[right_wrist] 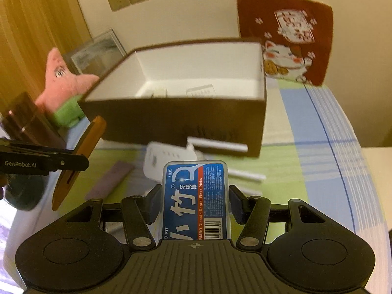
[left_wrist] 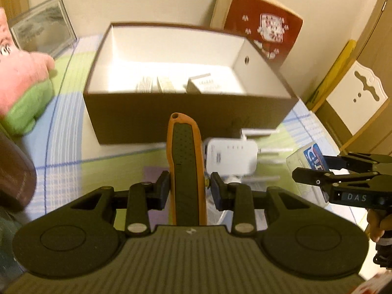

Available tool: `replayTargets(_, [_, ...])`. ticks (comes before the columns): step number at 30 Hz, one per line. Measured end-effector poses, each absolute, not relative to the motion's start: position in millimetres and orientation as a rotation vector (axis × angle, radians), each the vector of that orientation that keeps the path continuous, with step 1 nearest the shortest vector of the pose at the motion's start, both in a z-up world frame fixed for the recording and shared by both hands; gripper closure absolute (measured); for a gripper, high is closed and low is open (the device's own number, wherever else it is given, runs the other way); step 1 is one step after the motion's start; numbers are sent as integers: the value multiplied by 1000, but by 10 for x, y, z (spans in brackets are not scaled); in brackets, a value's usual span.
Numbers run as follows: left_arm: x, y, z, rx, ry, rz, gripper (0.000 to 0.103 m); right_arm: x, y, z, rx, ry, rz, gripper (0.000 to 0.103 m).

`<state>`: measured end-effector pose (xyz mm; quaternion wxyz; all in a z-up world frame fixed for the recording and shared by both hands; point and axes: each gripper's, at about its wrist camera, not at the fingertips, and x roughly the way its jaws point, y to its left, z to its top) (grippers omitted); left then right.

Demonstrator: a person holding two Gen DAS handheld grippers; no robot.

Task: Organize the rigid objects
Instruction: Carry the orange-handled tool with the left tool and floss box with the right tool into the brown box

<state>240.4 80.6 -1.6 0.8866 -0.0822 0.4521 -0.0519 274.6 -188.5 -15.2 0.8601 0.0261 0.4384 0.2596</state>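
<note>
the left gripper (left_wrist: 188, 191) has its fingers closed on an orange utility knife (left_wrist: 186, 169), the open brown box (left_wrist: 191, 112) just ahead. the right gripper (right_wrist: 193, 203) fingers clamp a blue floss pick case (right_wrist: 196, 201), a white router (right_wrist: 169, 161) lying beyond it on the worktop (right_wrist: 318, 159).

Your dark box (left_wrist: 191, 120) is smeared by motion blur in both views, so the small packets (left_wrist: 171, 84) on its floor stay unreadable. The utility knife (left_wrist: 186, 169) hides part of the white router (left_wrist: 230, 158) behind it, and its lower end disappears under your left gripper's (left_wrist: 188, 186) body. The floss pick case (right_wrist: 196, 196) is cut off below by your right gripper (right_wrist: 194, 202). The pink plush (left_wrist: 22, 78) runs past the left edge.
</note>
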Motion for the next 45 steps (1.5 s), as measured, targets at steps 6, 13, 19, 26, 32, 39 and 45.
replayTargets(6, [2592,894,153,-145,894,-96,73,3035,-1851,37,69,870,576,50])
replayTargets(13, [2938,974,347,-91,844,-86,73,3452,-1764,176,62,822,588,50])
replayTargets(19, [3302,1086,447,-65,826,-70,73,3823,-1679,201,45,808,567,50])
replayTargets(26, [3813,1225,436,-19,840,-39,73,4279,-1593,148,11,810,531,50])
replayTargets(32, [4245,1322,227,15,891,-16,73,4624,-1503,-25,-24,846,505,50])
replayTargets(39, [4657,1370,-50,67,949,-8,73,4866,-1399,-279,-76,887,483,50])
replayTargets(45, [4885,1364,-219,100,984,-6,73,4991,-1347,-408,-114,904,472,50])
